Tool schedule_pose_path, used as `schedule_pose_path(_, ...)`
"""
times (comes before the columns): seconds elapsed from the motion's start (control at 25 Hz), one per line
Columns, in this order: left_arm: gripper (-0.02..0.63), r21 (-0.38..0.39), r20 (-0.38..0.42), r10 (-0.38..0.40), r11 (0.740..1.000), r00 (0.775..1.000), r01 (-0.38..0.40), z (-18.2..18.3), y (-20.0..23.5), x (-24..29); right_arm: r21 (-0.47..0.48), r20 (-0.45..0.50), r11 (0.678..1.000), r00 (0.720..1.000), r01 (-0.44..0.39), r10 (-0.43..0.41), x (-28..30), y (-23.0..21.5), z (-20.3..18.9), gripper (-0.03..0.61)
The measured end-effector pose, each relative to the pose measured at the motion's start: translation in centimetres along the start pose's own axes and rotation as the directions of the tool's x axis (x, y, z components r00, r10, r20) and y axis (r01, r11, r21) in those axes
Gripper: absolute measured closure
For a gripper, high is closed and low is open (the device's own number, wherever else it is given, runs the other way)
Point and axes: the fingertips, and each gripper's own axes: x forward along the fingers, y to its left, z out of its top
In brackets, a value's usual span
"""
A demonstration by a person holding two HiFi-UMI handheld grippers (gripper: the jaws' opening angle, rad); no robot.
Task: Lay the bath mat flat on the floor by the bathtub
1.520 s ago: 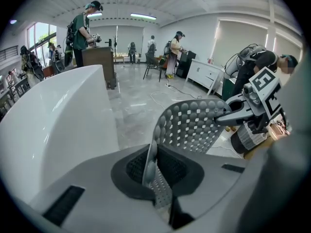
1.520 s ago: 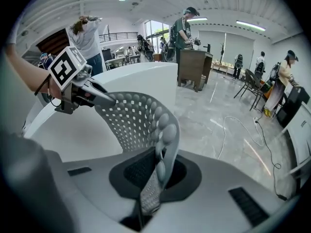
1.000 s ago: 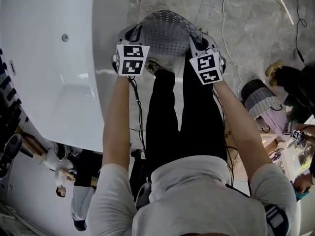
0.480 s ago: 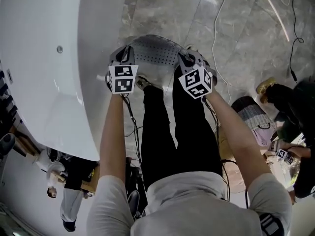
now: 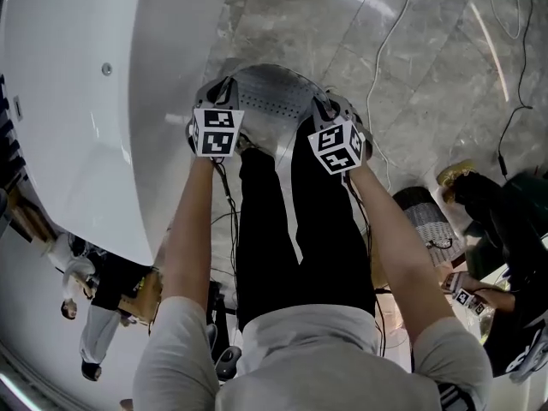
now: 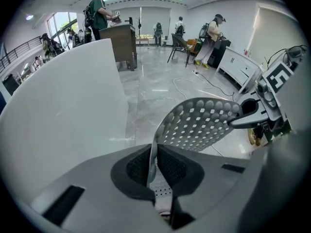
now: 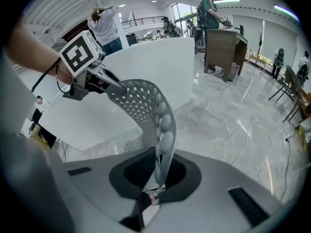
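A grey perforated bath mat (image 5: pixel 272 99) hangs between my two grippers above the marble floor, bowed upward in an arch. My left gripper (image 5: pixel 221 94) is shut on the mat's left edge (image 6: pixel 154 152), and my right gripper (image 5: pixel 330 108) is shut on its right edge (image 7: pixel 163 144). The white bathtub (image 5: pixel 77 110) curves along the left side, close to the left gripper. In the left gripper view the mat (image 6: pixel 201 125) arcs across to the right gripper (image 6: pixel 250 115). In the right gripper view the mat (image 7: pixel 141 103) runs back to the left gripper (image 7: pixel 95 84).
White cables (image 5: pixel 385 50) trail over the marble floor (image 5: pixel 428 101) to the right. A striped basket (image 5: pixel 428 221) and a seated person (image 5: pixel 492 221) are at the right. Other people (image 5: pixel 73 289) stand at the lower left. A wooden desk (image 6: pixel 121 42) stands farther off.
The mat and both grippers have dropped lower in the head view and shifted slightly left, staying shut on the mat's edges. The view has swung, bringing more floor into sight.
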Motion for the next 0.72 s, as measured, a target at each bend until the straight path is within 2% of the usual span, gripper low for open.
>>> schedule_pose_path(0.2, 0.584, 0.018, 0.003, 0.009, 1.000, 1.000, -0.009, 0.8, -0.3, 0.7, -0.058, -0.016, 0.998, 1.000, 0.000, -0.001, 0.7, -1.5, -0.1, 0.554)
schedule_pose_path(0.4, 0.584, 0.068, 0.025, -0.014, 0.998, 1.000, 0.012, 2.1, -0.4, 1.5, -0.038, -0.028, 0.999, 0.999, 0.036, -0.037, 1.0, -2.5, -0.4, 0.554)
schedule_pose_path(0.6, 0.583, 0.049, 0.022, -0.058, 0.997, 0.998, 0.057, 0.9, -0.2, 1.7, -0.019, -0.071, 0.998, 0.996, 0.055, -0.056, 1.8, -2.6, -0.3, 0.554)
schedule_pose_path(0.72, 0.584, 0.091, 0.020, -0.093, 0.992, 0.996, 0.090, 0.1, -0.6, 1.4, -0.014, -0.104, 0.996, 0.991, 0.084, -0.085, 1.8, -3.0, -0.2, 0.554)
